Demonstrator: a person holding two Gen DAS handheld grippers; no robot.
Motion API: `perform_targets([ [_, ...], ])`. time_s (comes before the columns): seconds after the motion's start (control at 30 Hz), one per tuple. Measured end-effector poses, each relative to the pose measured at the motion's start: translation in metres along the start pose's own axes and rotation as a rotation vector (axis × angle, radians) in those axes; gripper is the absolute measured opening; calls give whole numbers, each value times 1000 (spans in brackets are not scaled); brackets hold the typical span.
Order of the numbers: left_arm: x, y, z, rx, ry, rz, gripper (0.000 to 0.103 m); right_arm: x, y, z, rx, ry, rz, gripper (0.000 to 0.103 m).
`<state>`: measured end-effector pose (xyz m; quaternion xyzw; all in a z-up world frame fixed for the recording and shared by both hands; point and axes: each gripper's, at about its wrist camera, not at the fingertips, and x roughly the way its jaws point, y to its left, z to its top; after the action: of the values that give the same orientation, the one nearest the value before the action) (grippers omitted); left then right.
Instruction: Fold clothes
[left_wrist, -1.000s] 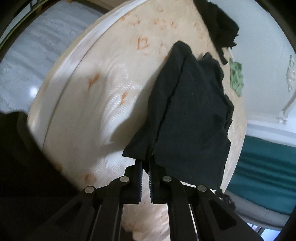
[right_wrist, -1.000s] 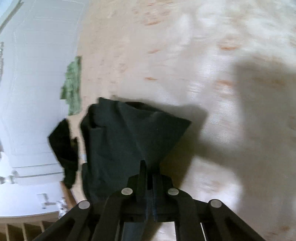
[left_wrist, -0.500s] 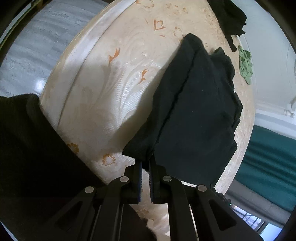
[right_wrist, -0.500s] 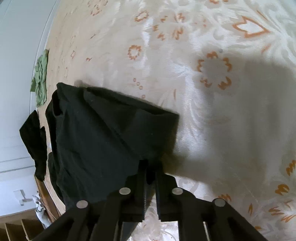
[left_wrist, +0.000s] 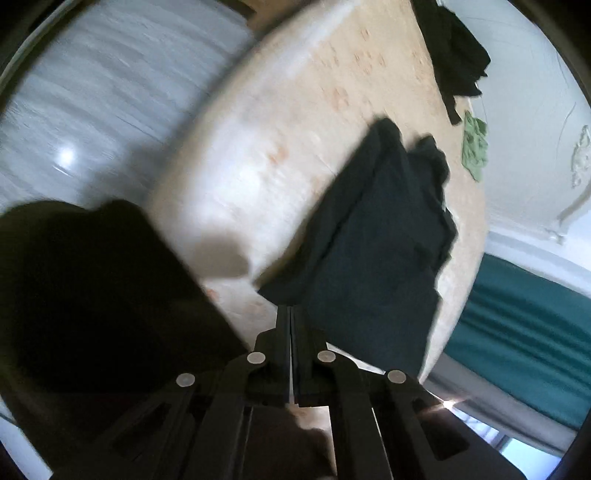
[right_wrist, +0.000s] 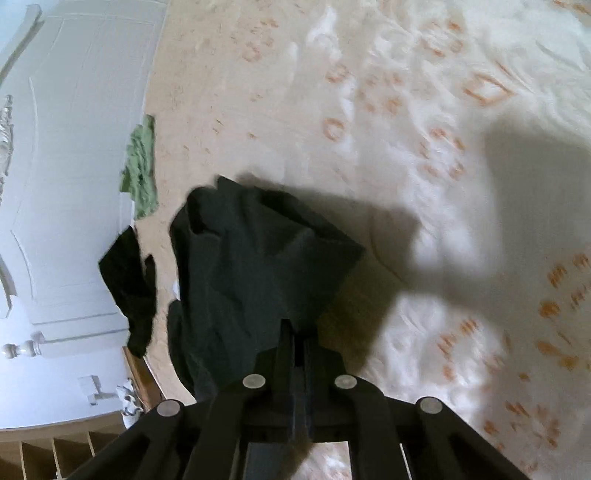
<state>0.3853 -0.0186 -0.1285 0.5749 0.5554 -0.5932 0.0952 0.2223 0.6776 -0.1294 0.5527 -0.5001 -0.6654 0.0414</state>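
A black garment (left_wrist: 380, 240) hangs and drapes onto the cream bed cover (left_wrist: 295, 129) with orange patterns. My left gripper (left_wrist: 290, 310) pinches its near corner, the jaws closing tight on the cloth. In the right wrist view the same black garment (right_wrist: 251, 273) bunches up in folds under my right gripper (right_wrist: 299, 325), whose jaws are closing on another corner, which hides between the fingers. Both views are blurred by motion.
A second black garment (left_wrist: 454, 55) (right_wrist: 129, 291) and a green cloth (left_wrist: 474, 147) (right_wrist: 140, 166) lie near the bed's far edge by a white panelled wall (right_wrist: 74, 147). Grey floor (left_wrist: 92, 92), the person's dark clothing (left_wrist: 92, 295) and a teal curtain (left_wrist: 517, 332) surround the bed.
Both grippers have drawn back with the black garment still in them. It has lifted and bunched more in the right view. More floor and bed edge show in the left view.
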Motion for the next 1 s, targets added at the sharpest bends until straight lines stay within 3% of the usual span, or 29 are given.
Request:
perform_targets([
  [0.1, -8, 0, 7, 23, -43, 28, 0, 15, -11, -8, -19, 34, -106, 6],
  [0.2, -12, -1, 8, 62, -42, 54, 1, 25, -12, -9, -58, 72, -205, 23],
  [0.27, -13, -3, 6, 101, -10, 33, 10, 23, -2, -7, -121, 65, -255, 28],
  [0.33, -8, -14, 9, 144, -1, 68, 34, 15, 8, -3, -190, 39, -304, 32],
  [0.43, 4, -45, 20, 237, -27, 106, 50, 7, 34, 9, -326, -6, -368, 38],
  [0.57, 16, -80, 42, 334, -67, 107, 53, 25, 75, 29, -502, 50, -337, 47],
  [0.67, 29, -100, 64, 395, -132, 169, 53, 59, 104, 52, -603, 103, -313, 48],
  [0.83, 40, -111, 87, 421, -192, 230, 53, 107, 128, 98, -605, 131, -266, 54],
  [1.0, 55, -129, 93, 519, -220, 308, 53, 147, 150, 115, -642, 167, -265, 58],
])
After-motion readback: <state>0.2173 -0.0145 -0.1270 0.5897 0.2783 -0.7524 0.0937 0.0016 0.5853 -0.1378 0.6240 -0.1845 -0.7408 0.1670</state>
